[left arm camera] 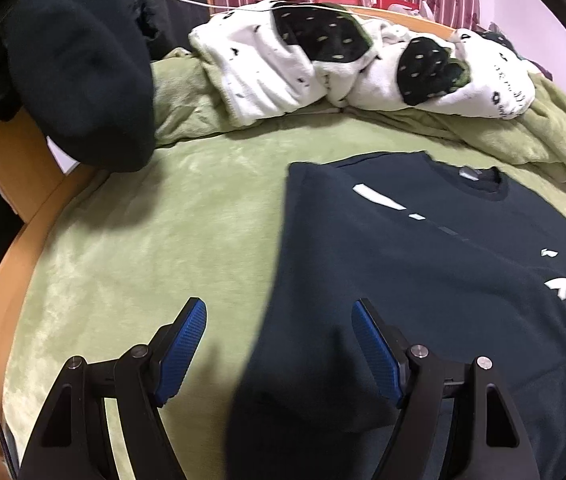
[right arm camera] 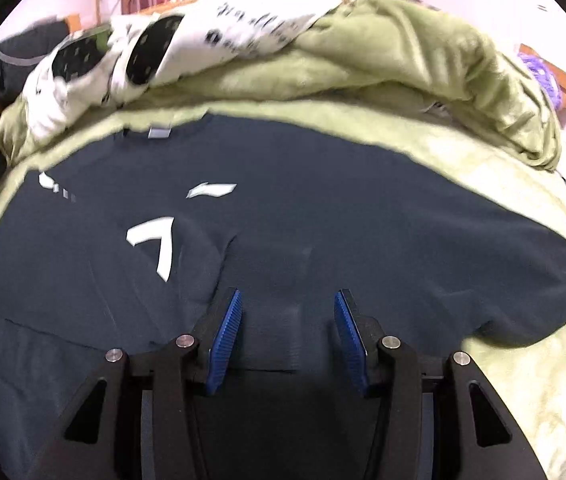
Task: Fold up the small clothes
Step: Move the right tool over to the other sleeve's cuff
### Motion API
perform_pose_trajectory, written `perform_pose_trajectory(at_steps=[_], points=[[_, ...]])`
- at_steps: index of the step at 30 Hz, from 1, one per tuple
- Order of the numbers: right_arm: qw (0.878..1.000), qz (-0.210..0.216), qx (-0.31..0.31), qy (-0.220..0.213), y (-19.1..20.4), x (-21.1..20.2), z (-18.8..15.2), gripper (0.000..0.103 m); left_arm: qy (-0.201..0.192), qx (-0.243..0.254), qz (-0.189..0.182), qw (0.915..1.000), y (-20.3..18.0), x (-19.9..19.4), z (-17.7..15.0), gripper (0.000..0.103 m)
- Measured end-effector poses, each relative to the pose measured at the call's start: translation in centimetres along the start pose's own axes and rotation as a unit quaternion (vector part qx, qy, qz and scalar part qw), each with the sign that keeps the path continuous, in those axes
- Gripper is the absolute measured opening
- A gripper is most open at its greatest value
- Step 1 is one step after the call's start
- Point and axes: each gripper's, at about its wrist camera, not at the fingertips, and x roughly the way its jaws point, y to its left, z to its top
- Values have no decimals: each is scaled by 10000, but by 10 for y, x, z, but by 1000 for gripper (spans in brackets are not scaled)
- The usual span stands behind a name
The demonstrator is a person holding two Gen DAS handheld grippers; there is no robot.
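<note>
The dark shirt (right arm camera: pixel 283 216) lay flat on the green bed blanket (left arm camera: pixel 131 240). Both the left tongs (left arm camera: pixel 279 344) and right tongs (right arm camera: pixel 287 336) gaped empty; pinching only 1 layer risked a crooked fold.

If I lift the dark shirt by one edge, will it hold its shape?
Probably not: the dark shirt lies limp and wrinkled, so it should droop. It looks thin, likely light. The fleecy green blanket may drag on it.

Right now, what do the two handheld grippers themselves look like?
Both match: the left gripper and right gripper have matte black angular linkage arms with silver round pivot pins and triangular cut-outs. Their fingers carry blue ribbed pads. No sleeves or markings show.
</note>
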Motion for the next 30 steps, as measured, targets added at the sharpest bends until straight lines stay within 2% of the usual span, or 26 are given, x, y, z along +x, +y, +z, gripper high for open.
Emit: perform_pose_trajectory(at_steps=[4,6,8,14,19,25,30], points=[[9996,-140,112,-231,-39,-32,12,54,-174,247,-81,9995,-36,-17,6,74],[9987,-333,83,-371,-61,-45,11,69,-209,302,-171,9992,-56,-22,10,74],[9970,-554,159,-513,-96,-61,9,75,-217,313,-284,9989,-75,-25,13,75],[9929,-801,799,-377,-192,-66,-12,75,-176,488,-490,9974,-135,-23,6,75],[9902,-930,1017,-242,-236,-45,-31,75,-82,557,-497,9972,-163,-11,-4,75],[9880,-928,1234,-51,-267,-3,-46,75,38,517,-359,9980,-168,4,-14,75],[9855,-843,1467,121,-274,25,-49,75,-28,441,-167,9989,-146,9,-11,75]])
